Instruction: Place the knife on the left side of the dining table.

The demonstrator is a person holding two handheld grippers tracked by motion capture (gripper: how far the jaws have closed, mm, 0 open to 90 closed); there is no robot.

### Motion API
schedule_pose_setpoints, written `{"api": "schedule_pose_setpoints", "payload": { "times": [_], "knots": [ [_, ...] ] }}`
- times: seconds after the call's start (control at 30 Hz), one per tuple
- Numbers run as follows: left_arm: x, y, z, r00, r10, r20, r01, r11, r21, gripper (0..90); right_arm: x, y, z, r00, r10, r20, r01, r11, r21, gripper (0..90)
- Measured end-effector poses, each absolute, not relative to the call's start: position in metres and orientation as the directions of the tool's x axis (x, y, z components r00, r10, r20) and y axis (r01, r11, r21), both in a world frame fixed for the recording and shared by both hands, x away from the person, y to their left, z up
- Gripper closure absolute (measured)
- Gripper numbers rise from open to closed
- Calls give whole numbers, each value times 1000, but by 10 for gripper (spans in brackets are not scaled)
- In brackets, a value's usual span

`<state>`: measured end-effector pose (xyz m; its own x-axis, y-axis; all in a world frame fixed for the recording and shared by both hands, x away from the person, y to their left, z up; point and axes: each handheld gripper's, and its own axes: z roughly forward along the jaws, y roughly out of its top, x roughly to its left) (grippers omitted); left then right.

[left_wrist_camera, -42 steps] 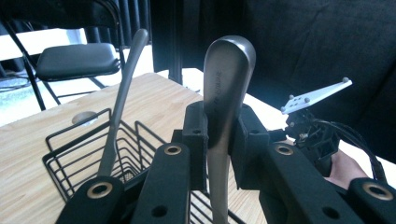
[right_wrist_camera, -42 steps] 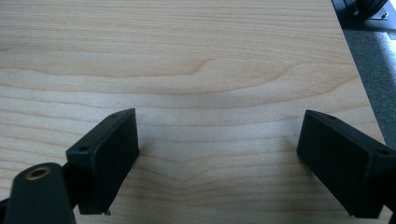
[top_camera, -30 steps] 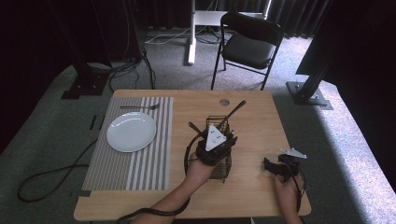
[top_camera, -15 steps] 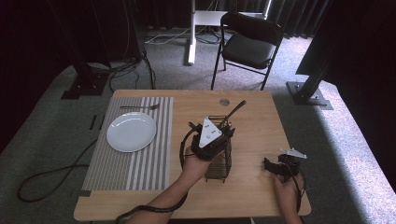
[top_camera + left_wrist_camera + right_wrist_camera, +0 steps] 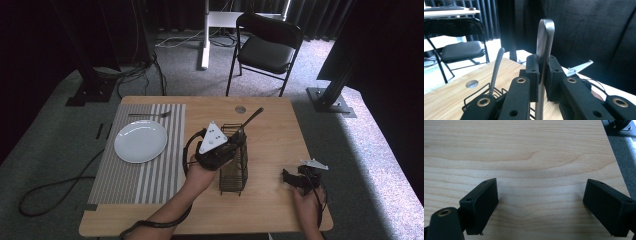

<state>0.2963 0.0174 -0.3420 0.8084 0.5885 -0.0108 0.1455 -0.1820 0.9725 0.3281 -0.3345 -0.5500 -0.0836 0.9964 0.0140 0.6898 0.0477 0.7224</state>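
Clamping a metal utensil handle [image 5: 545, 45] above the wire caddy [image 5: 233, 172] mid-desk, our left gripper [image 5: 543, 72] grips tight; our right gripper [image 5: 541, 205] rests near the desk's right edge, jaws apart.

Things on the surface and where they sit

A mat [image 5: 140, 155] lies on the left part of the surface [image 5: 270, 125], with a plate [image 5: 140, 141] on it and a fork [image 5: 148, 115] behind the plate. A wire basket [image 5: 234, 172] stands right of the mat, near the middle. The left tool [image 5: 231, 146] is over the basket. The right tool [image 5: 287, 177] is well apart, near the right front corner. A chair [image 5: 265, 47] stands on the floor behind the surface.
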Motion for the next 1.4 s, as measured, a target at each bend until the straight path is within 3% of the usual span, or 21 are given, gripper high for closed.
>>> {"api": "schedule_pose_setpoints", "payload": {
  "times": [0.67,1.4],
  "knots": [
    [273,57,-303,796,605,11,87,-132,987,836,328,-334,-550,-83,996,14,689,47,723,121],
    [272,123,-318,673,739,-20,150,-110,983,836,328,-334,-550,-83,996,14,690,48,723,121]
  ]
}}
